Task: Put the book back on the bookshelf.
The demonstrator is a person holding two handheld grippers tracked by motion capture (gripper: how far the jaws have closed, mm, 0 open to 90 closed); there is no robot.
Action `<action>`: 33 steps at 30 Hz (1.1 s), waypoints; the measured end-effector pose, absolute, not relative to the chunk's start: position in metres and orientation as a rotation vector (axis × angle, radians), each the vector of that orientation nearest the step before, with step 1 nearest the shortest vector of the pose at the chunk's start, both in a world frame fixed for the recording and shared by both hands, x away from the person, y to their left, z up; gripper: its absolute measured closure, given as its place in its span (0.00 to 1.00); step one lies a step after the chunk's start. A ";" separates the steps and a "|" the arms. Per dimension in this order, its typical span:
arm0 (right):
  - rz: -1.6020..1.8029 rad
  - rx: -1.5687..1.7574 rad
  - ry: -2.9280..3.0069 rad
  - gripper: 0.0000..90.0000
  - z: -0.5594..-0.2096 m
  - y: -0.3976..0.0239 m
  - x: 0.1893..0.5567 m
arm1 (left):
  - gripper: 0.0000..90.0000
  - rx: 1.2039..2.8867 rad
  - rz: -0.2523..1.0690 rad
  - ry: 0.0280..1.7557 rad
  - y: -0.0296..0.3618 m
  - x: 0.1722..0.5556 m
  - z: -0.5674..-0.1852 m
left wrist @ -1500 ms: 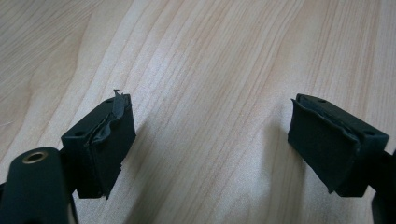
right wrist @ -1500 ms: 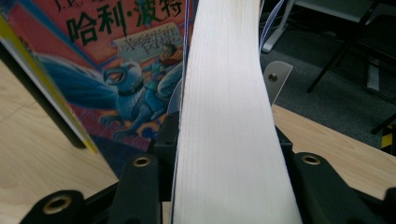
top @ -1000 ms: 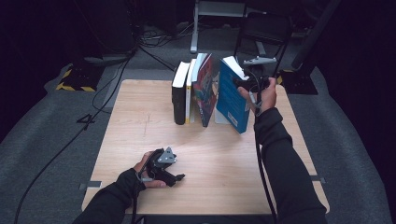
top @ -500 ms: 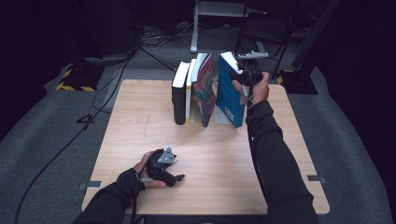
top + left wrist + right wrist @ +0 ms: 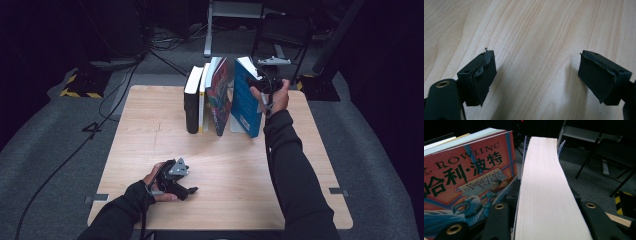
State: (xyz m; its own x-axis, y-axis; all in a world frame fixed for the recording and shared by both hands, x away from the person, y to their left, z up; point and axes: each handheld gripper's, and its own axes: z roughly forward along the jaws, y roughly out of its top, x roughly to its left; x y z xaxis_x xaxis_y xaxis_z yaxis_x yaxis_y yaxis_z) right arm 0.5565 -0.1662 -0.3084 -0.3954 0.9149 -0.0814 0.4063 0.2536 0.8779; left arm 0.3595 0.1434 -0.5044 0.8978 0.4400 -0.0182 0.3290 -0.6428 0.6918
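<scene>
Right claw [image 5: 264, 86] clamps blue book's [image 5: 245, 100] top edge; left claw [image 5: 536, 75] gapes, holding nothing.

1. Person: both sleeves [image 5: 295, 170] black and long.
2. Left gripper [image 5: 192, 190]: black body with a grey three-cornered plate [image 5: 178, 169] on top.
3. Fingers [image 5: 484, 75]: black blocks faced with worn, frayed pads; brass-ringed holes [image 5: 499, 206] near the base.

blue book [image 5: 246, 102]: tipped from a rightward lean at upper centre to nearly upright, now against the red-covered book [image 5: 220, 95]
right gripper [image 5: 263, 85]: shifted left, clamped on it
</scene>
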 end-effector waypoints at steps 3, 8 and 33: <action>1.081 1.196 1.926 0.66 -0.310 -0.168 0.553 | 0.17 2.323 0.195 0.548 0.143 0.360 -0.504; 1.078 1.201 1.949 0.65 -0.312 -0.173 0.547 | 0.17 2.323 0.195 0.548 0.143 0.360 -0.504; 1.053 1.215 1.949 0.61 -0.322 -0.185 0.525 | 0.17 2.322 0.194 0.543 0.143 0.360 -0.505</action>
State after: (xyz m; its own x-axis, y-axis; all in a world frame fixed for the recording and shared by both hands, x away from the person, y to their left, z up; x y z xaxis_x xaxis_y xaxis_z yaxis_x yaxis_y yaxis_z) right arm 0.5250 -0.1845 -0.3218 -0.3965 0.9145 -0.0809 0.4335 0.2642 0.8616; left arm 0.3599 0.1432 -0.5045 0.8995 0.4366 -0.0185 0.3264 -0.6431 0.6927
